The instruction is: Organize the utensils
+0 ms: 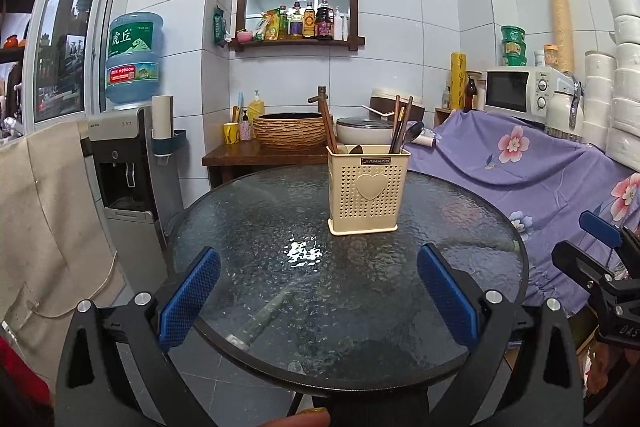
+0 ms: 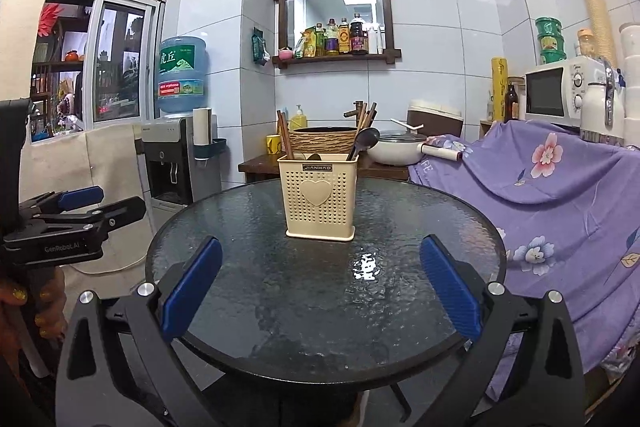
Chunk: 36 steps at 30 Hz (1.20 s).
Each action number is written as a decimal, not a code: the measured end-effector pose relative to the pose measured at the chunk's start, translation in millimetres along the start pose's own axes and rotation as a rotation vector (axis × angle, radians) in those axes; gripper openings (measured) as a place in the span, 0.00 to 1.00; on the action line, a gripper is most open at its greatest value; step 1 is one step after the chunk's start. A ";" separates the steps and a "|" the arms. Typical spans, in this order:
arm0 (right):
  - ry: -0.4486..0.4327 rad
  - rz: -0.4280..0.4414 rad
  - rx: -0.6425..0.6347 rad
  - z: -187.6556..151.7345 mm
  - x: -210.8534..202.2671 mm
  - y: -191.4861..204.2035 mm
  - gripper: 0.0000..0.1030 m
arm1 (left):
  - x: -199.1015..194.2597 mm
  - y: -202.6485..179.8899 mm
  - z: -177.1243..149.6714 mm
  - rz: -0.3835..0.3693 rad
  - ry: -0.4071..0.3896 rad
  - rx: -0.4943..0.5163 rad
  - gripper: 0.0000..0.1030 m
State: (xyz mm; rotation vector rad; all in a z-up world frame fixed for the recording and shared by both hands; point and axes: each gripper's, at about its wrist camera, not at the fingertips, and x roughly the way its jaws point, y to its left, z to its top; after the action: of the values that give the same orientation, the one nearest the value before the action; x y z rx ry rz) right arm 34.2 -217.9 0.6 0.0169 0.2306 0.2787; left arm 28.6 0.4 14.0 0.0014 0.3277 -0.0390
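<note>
Nearest, left gripper (image 1: 318,289) and right gripper (image 2: 320,285), both spread wide, nothing between the blue pads. Beneath, round textured glass table (image 1: 248,227), bare but for a cream perforated utensil holder (image 1: 366,187) upright toward the far side, chopsticks (image 1: 402,123) and spoons (image 1: 414,133) inside. Beyond, wooden stand with basin (image 1: 289,131); water dispenser (image 1: 120,147) left, purple floral cloth (image 1: 520,167) and microwave (image 1: 520,89) right; tiled wall with bottle shelf (image 1: 296,43).

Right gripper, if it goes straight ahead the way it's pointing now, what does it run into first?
Probably the cream utensil holder on the glass table. The open right gripper points just right of its centre, with bare glass between, though depth is uncertain.
</note>
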 end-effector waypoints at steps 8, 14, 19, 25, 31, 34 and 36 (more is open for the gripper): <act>-0.001 -0.001 -0.012 1.8 0.6 2.5 0.95 | 1.1 3.5 -0.6 -0.004 0.013 -0.012 0.94; 0.000 -0.003 -0.016 1.2 0.2 3.8 0.95 | 1.5 5.2 -1.0 -0.002 0.015 -0.012 0.94; 0.001 -0.004 -0.017 1.0 0.3 3.7 0.95 | 1.7 5.7 -1.1 0.001 0.016 -0.010 0.94; 0.006 -0.001 -0.014 1.4 0.6 3.7 0.95 | 1.6 6.1 -0.8 -0.001 0.018 -0.010 0.94; 0.004 -0.001 -0.012 2.5 0.3 4.2 0.95 | 1.5 5.7 -0.4 -0.006 0.017 -0.014 0.94; 0.004 0.002 -0.008 1.5 0.0 4.0 0.95 | 2.0 4.1 -0.3 -0.009 0.018 -0.015 0.94; 0.006 0.002 -0.009 1.5 0.1 4.3 0.95 | 2.1 3.5 0.1 -0.013 0.018 -0.016 0.94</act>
State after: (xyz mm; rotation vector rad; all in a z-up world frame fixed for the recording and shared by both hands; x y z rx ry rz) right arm 33.5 -213.7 2.2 0.0071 0.2354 0.2817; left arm 30.7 3.9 13.5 -0.0167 0.3465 -0.0493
